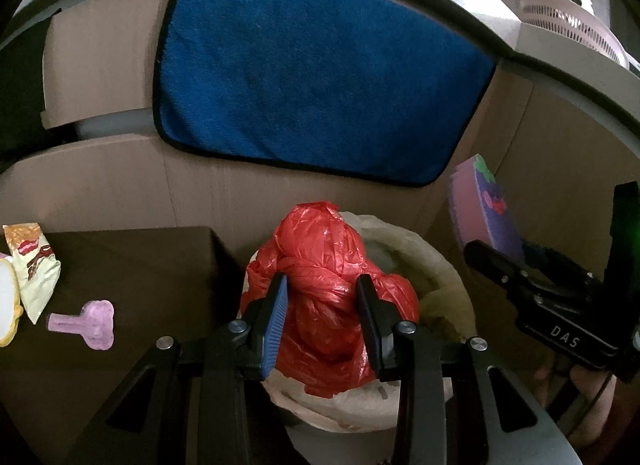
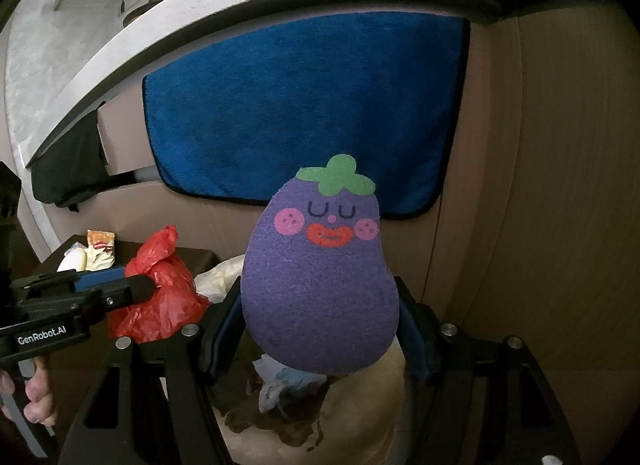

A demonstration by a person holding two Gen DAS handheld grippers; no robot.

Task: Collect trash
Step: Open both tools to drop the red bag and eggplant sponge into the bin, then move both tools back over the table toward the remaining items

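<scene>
The lined trash bin [image 1: 436, 265] is the landmark. Nearest to it, the left hand-held gripper [image 1: 322, 321] is closed on the knotted neck of a red plastic bag [image 1: 320, 265], which hangs right over the bin mouth, its long axis about upright; this hand is the nearer one. Just to the right of the bin, the right hand-held gripper [image 2: 320, 341] grips an eggplant-shaped sponge [image 2: 320, 265] by its sides, upright, above the bin's rim. Both grippers point forward and downward. Left of the bin, a snack wrapper [image 1: 34, 265] lies on the dark worktop [image 1: 152, 273]. Behind the bin hangs a blue towel [image 1: 320, 77].
</scene>
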